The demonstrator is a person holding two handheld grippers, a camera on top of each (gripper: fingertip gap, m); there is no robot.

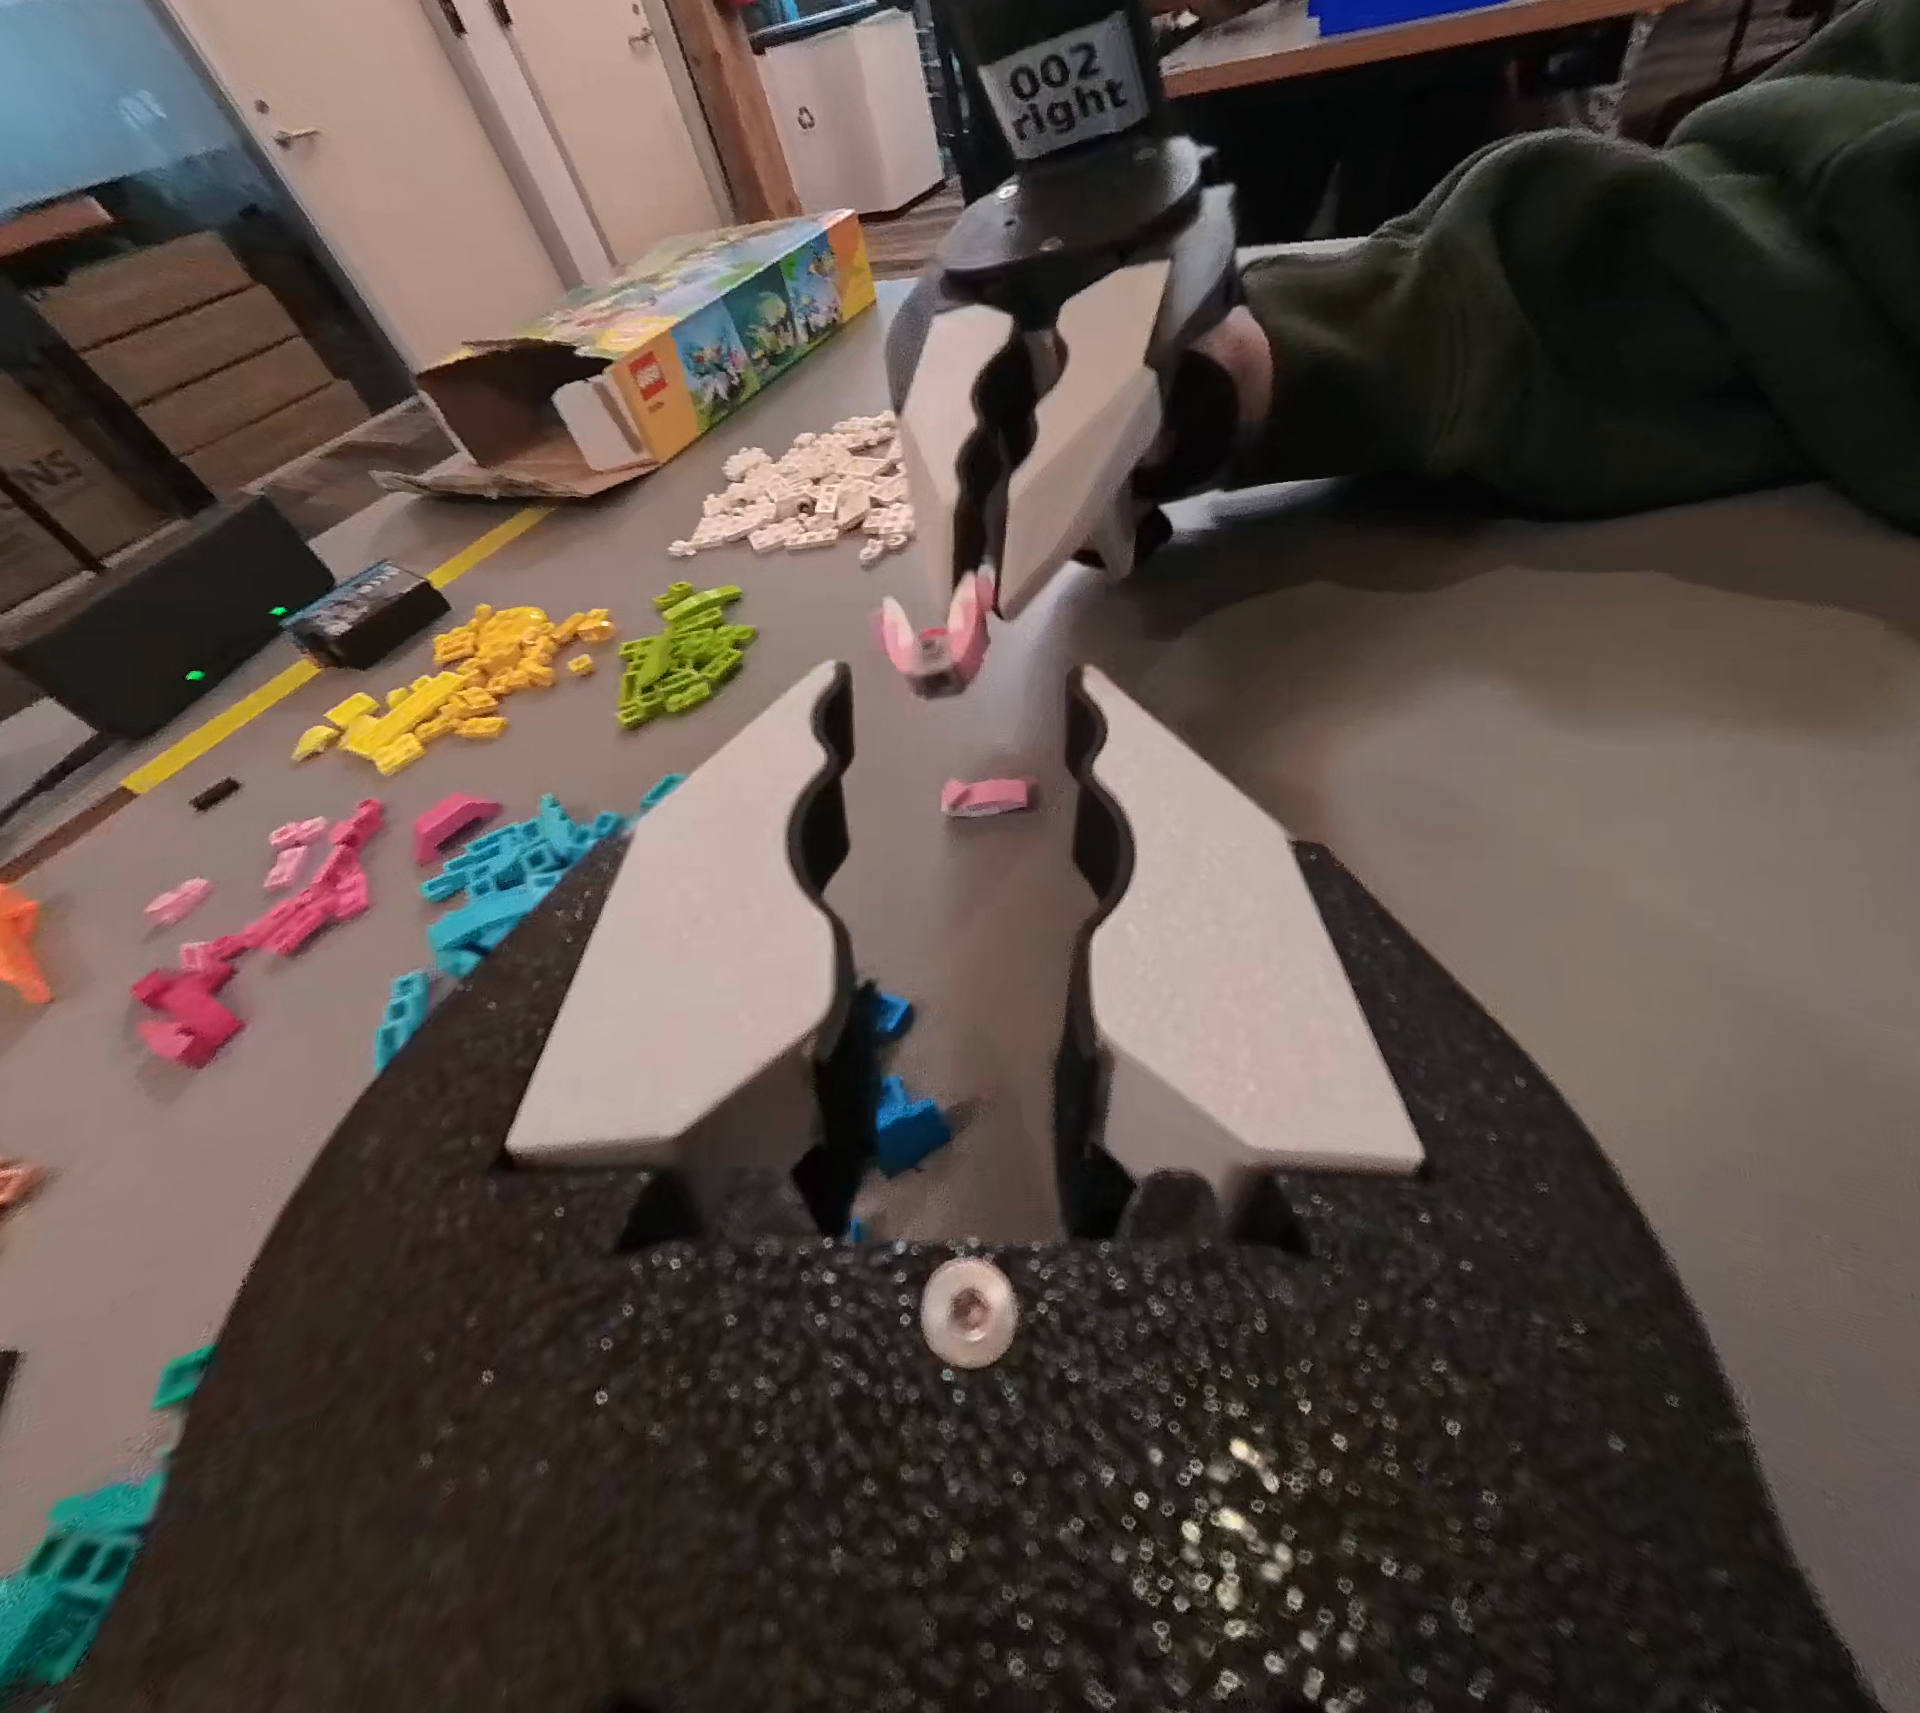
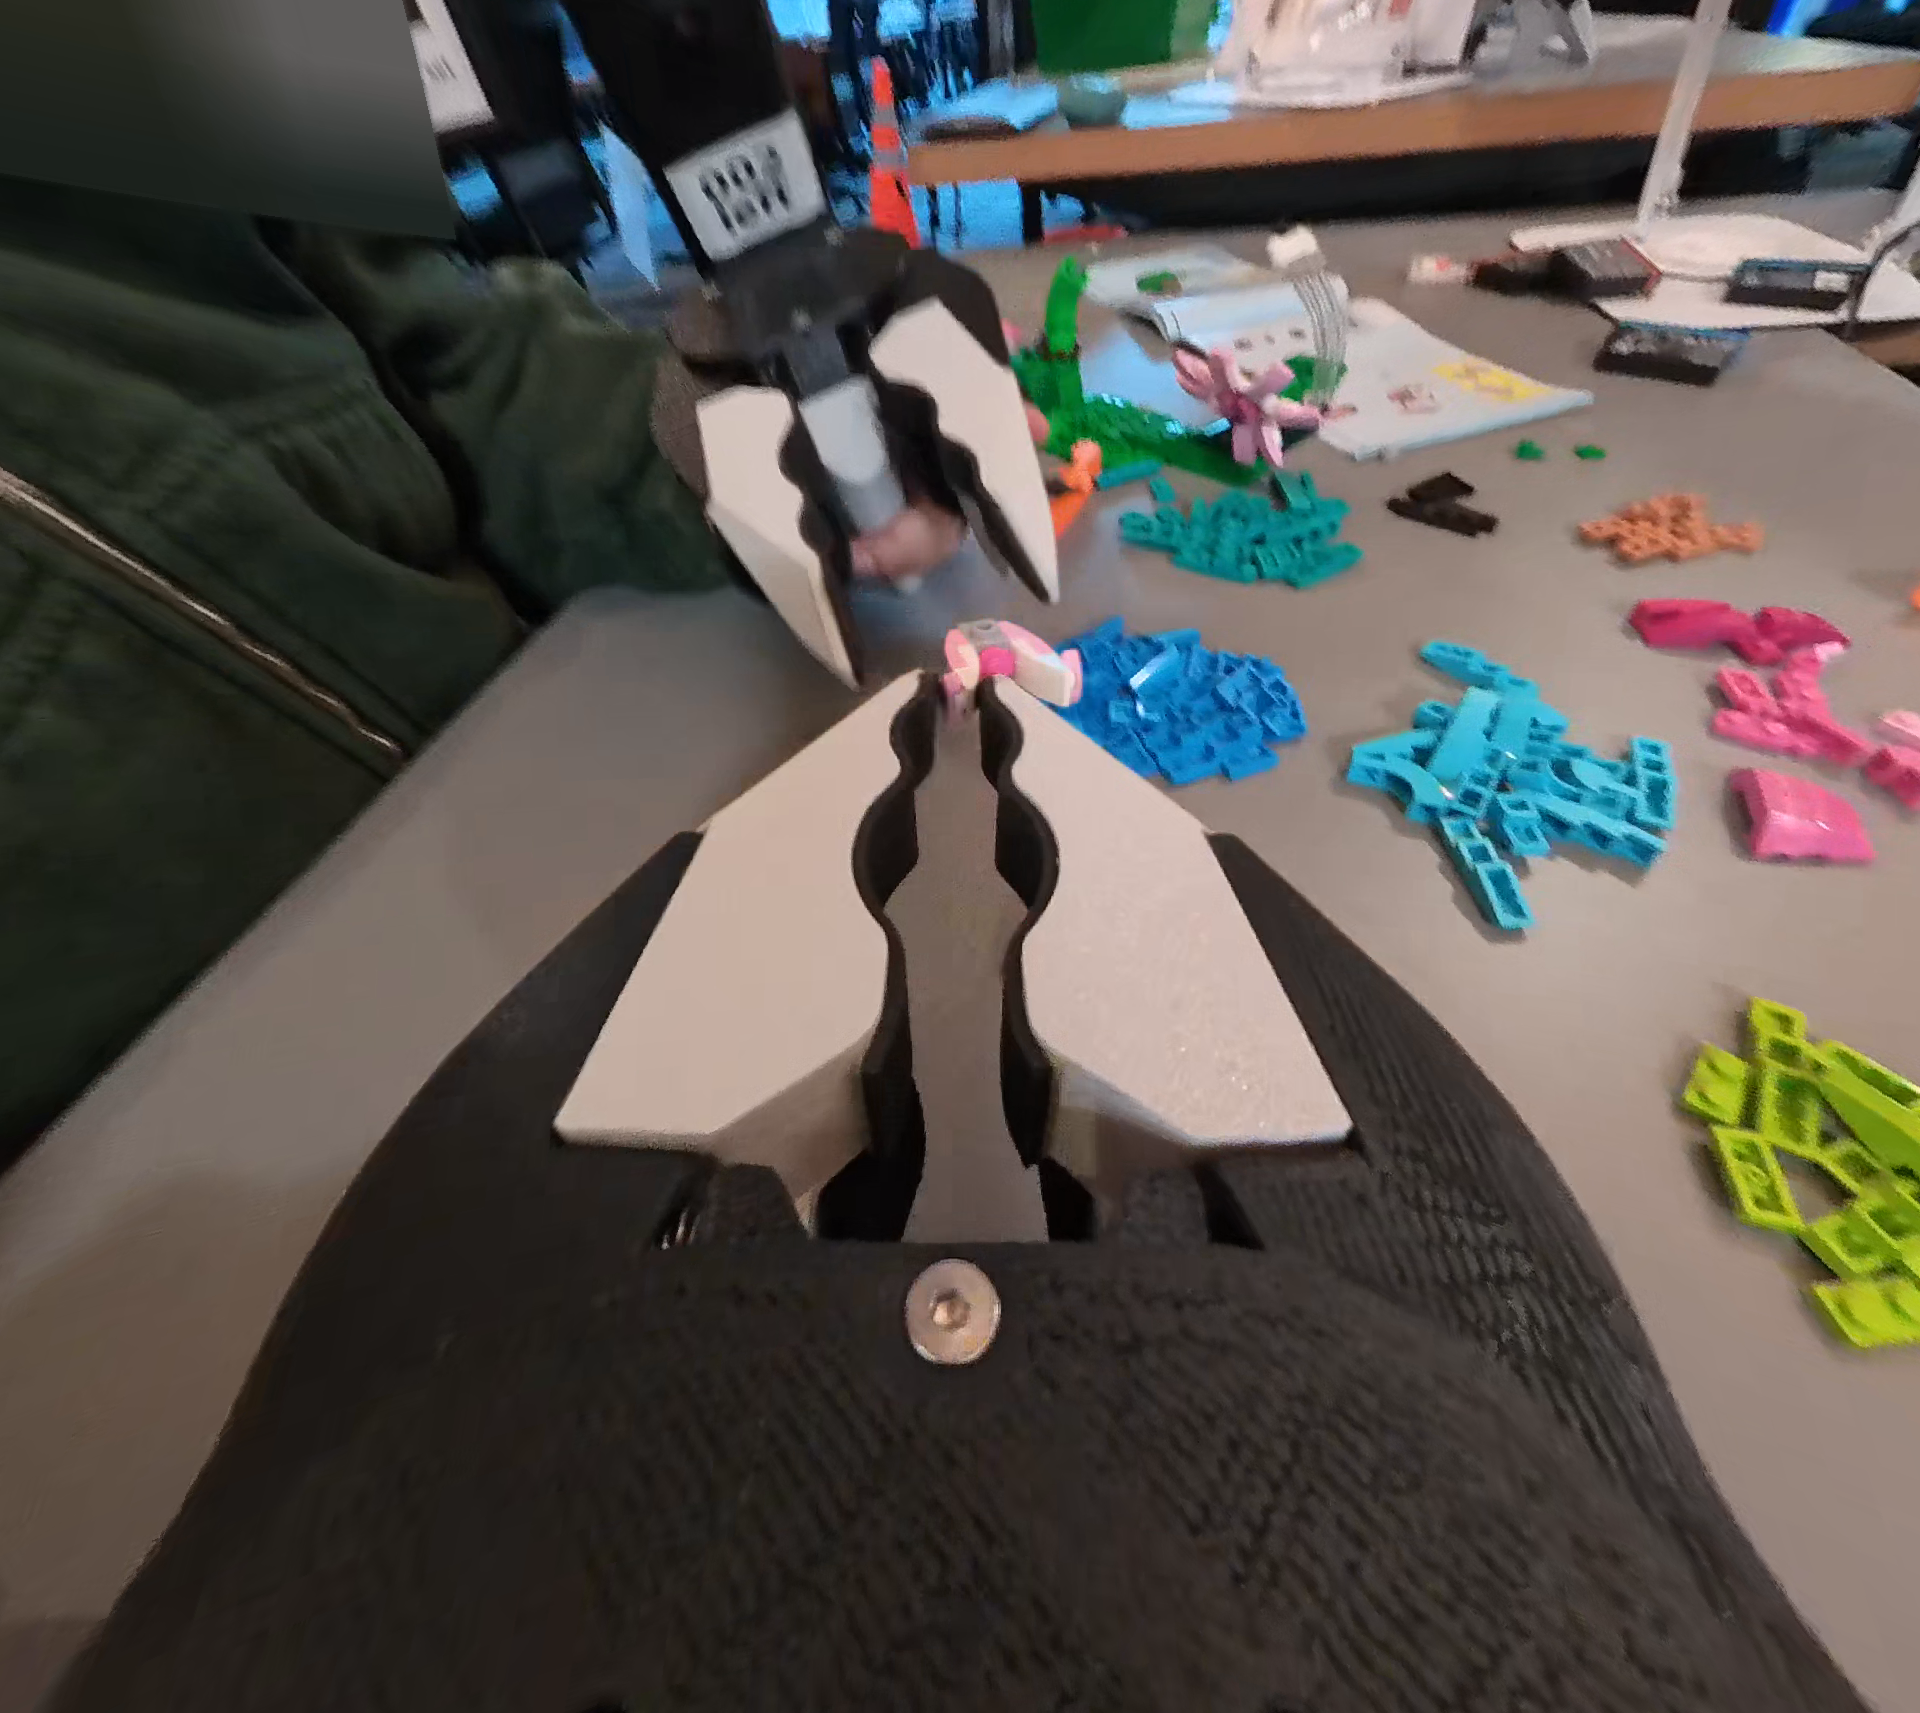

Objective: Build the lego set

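Note:
My right gripper (image 2: 961,695) is shut on a small pink, white and grey lego assembly (image 2: 987,661) and holds it above the grey table (image 2: 623,832). In the left wrist view the right gripper (image 1: 977,609) points down with the assembly (image 1: 935,640) at its tips. My left gripper (image 1: 961,687) is open and empty, its tips just below and on either side of the assembly. It also shows in the right wrist view (image 2: 945,635), open, facing the assembly. A loose pink piece (image 1: 987,796) lies on the table between the left gripper's fingers.
Sorted brick piles lie around: white (image 1: 821,484), yellow (image 1: 457,687), lime (image 1: 681,650), pink (image 1: 270,915), blue (image 2: 1184,707), cyan (image 2: 1507,780), teal (image 2: 1247,536). An opened lego box (image 1: 675,344), a green built model with a pink flower (image 2: 1236,401) and a booklet (image 2: 1434,385) lie farther back. Left and right tips are no more than a few centimetres apart. The loose pink piece (image 1: 987,796) is about 7 cm from both grippers' fingertips.

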